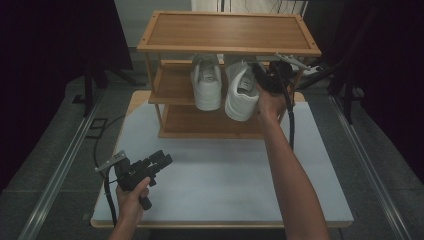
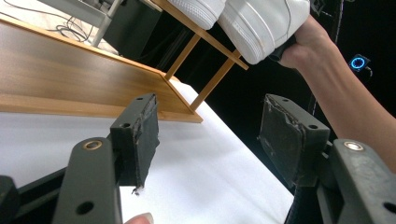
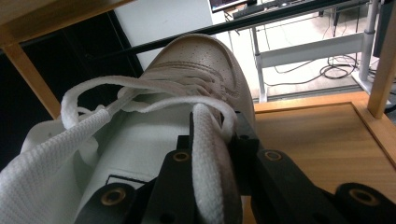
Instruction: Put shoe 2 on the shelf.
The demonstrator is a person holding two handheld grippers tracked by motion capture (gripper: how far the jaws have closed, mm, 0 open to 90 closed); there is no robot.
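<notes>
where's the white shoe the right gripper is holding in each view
High view: the white lace-up sneaker sits right of centre, heel overhanging the middle shelf, beside its twin.
Left gripper view: top edge, right of centre, its ribbed sole next to the person's hand.
Right gripper view: centre and left, toe pointing away, the right gripper shut on its collar.
Shared landmark: the bamboo three-tier shoe rack.

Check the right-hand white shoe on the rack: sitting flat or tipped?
Tipped. The right gripper is shut on the right shoe's collar, and the shoe slants with its heel end hanging past the middle shelf's front edge, unlike the left shoe.
</notes>
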